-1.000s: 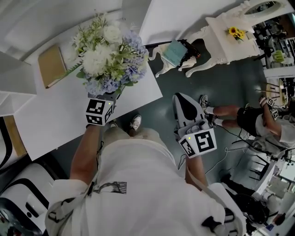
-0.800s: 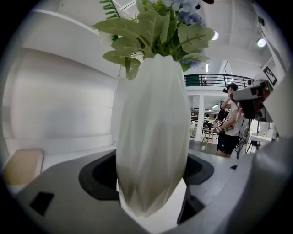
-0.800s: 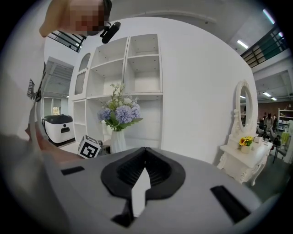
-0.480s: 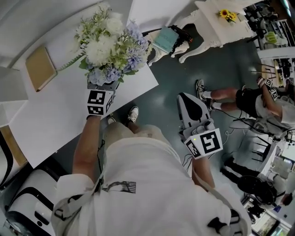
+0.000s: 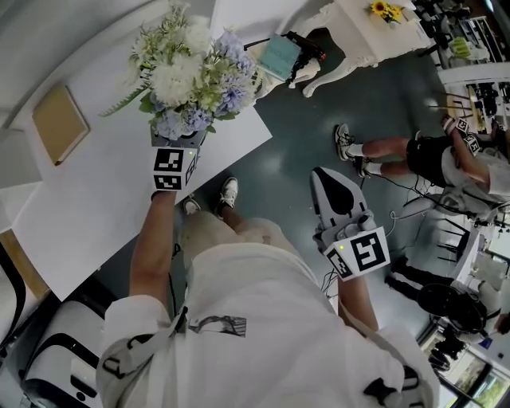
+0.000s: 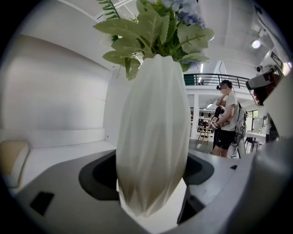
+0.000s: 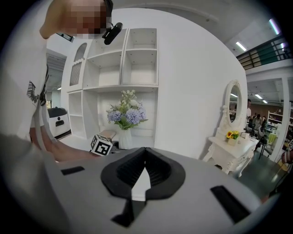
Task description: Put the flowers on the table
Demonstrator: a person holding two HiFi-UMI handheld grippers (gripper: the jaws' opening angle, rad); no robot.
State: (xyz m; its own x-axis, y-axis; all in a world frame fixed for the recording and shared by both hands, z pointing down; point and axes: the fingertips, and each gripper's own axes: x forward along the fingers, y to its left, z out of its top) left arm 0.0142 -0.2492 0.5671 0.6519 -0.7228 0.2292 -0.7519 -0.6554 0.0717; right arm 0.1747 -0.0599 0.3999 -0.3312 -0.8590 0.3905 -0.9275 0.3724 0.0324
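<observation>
A bouquet of white and pale blue flowers stands in a white ribbed vase. My left gripper is shut on the vase, whose body fills the space between the jaws in the left gripper view. The vase is over the white table, near its corner. Whether its base touches the top I cannot tell. The right gripper view shows the same flowers and vase from the side. My right gripper hangs over the dark floor, jaws shut and holding nothing.
A tan book lies on the table's far left. Beyond the table corner are a teal item and a white dressing table with sunflowers. Another person is on the floor at right. White shelves stand behind the table.
The head view has shifted, so the table and flowers sit a little higher in it. The left gripper still holds the vase near the table corner. The right gripper shows slightly lower and further right.
</observation>
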